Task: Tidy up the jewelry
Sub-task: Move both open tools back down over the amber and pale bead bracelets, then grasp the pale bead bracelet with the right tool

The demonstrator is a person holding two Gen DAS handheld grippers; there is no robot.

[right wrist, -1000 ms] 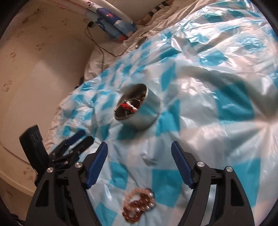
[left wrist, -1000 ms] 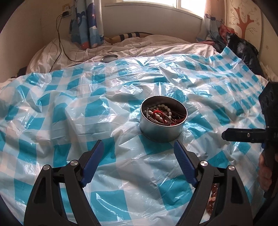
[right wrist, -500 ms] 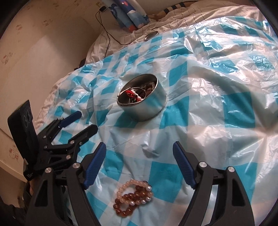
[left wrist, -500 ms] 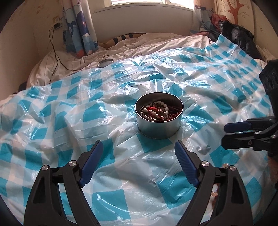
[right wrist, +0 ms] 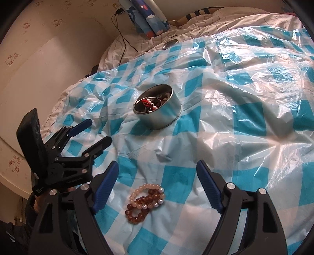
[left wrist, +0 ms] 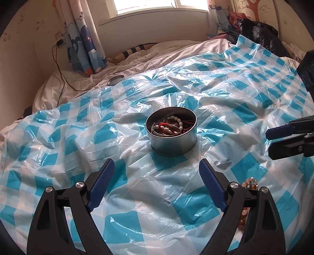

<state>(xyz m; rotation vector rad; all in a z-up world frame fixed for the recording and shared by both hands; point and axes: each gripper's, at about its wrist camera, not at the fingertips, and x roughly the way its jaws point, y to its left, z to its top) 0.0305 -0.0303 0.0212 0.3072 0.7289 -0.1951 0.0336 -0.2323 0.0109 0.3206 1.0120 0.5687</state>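
The bed (left wrist: pixel 161 51) is covered by a blue-and-white checked plastic sheet (left wrist: pixel 58 141), crumpled and glossy, under a window (left wrist: pixel 161 7). At far left a cable (left wrist: pixel 58 64) runs down from a wall socket beside a curtain (left wrist: pixel 86 49), and a small round disc (left wrist: pixel 115 80) lies on the bedding.

My left gripper (left wrist: pixel 157 172) has its fingers spread wide and holds nothing. It faces the tin (left wrist: pixel 171 135), which stands upright at mid-sheet and contains white beads, red cord and a metal ring.

My right gripper (right wrist: pixel 158 174) is likewise spread wide and empty. The bracelets (right wrist: pixel 146 203), a loose cluster of amber and pale beads, lie on the sheet just below and between its fingers, well apart from the tin.

Risks, as I judge them:
- The sheet is slick and wrinkled. Closing the fingers may pinch plastic along with the beads, or push the cluster aside.
- The strands overlap. One may lift and the other drop.
- The bed is soft. A knock could tip the tin.

Limits of view: from the left wrist the bracelets are mostly hidden behind my own finger. The number of strands is unclear. The tin's lower contents cannot be made out.
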